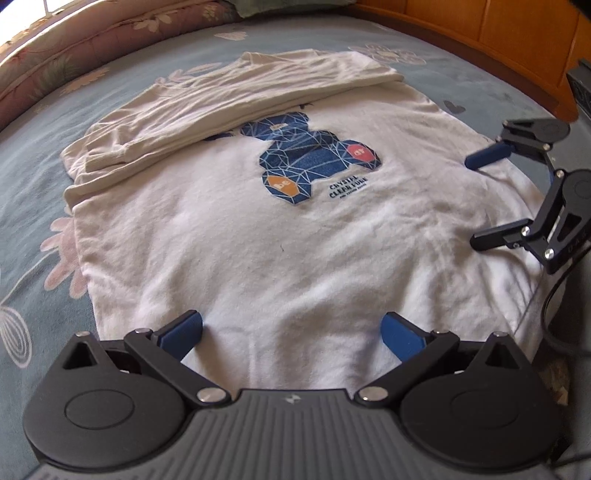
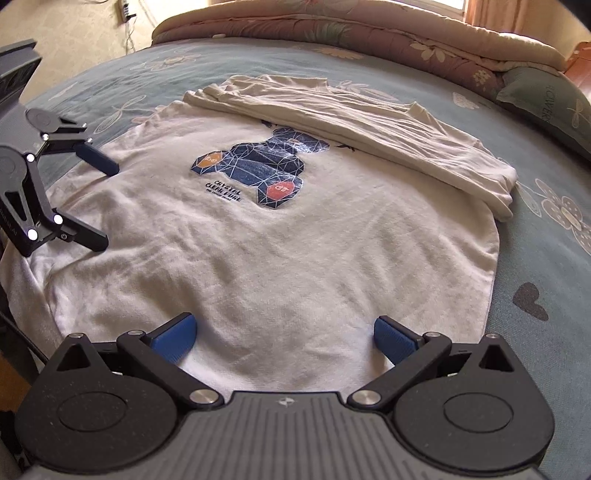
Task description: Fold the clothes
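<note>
Lying between both spread tools (image 1: 291, 332), white shirt (image 1: 258, 229)

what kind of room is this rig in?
Most likely a bedroom. The white T-shirt lies spread on a bed's blue floral sheet, with a rolled quilt and a green pillow at the far edge.
</note>
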The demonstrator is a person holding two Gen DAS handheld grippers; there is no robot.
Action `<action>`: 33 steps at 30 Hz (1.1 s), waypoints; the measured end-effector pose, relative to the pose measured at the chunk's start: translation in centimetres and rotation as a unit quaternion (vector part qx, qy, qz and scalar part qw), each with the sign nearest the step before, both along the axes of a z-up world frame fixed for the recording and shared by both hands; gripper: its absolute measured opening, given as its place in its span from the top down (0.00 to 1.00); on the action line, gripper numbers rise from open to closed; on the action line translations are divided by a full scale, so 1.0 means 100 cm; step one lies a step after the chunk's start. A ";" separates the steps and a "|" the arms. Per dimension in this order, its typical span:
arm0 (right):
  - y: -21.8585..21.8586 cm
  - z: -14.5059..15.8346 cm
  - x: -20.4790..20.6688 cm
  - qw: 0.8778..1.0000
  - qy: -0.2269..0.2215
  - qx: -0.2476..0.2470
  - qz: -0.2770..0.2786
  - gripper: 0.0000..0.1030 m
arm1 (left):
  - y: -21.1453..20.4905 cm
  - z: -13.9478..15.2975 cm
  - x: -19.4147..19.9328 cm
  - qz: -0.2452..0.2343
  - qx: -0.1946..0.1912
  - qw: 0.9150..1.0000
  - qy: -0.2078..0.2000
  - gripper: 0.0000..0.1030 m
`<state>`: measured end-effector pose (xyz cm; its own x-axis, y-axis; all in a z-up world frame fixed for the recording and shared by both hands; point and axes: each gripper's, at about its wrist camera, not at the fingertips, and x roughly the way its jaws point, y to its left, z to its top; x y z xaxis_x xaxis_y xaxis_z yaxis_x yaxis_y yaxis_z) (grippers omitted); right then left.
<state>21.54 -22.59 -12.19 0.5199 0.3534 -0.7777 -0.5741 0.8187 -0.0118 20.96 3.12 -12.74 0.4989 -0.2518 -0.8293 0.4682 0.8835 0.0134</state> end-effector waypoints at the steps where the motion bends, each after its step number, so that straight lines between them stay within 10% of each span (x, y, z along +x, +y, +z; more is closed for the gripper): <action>1: 0.001 0.000 -0.002 1.000 -0.004 0.001 -0.009 0.00 | 0.000 0.000 -0.003 0.009 -0.001 1.000 -0.009 0.01; 14: 0.008 -0.003 -0.018 0.993 -0.020 0.013 -0.119 0.00 | -0.009 -0.003 -0.022 0.142 -0.008 0.989 -0.028 0.00; 33: 0.007 -0.008 -0.031 0.985 -0.052 0.035 -0.158 0.00 | -0.013 -0.004 -0.024 0.178 -0.007 0.984 -0.030 0.00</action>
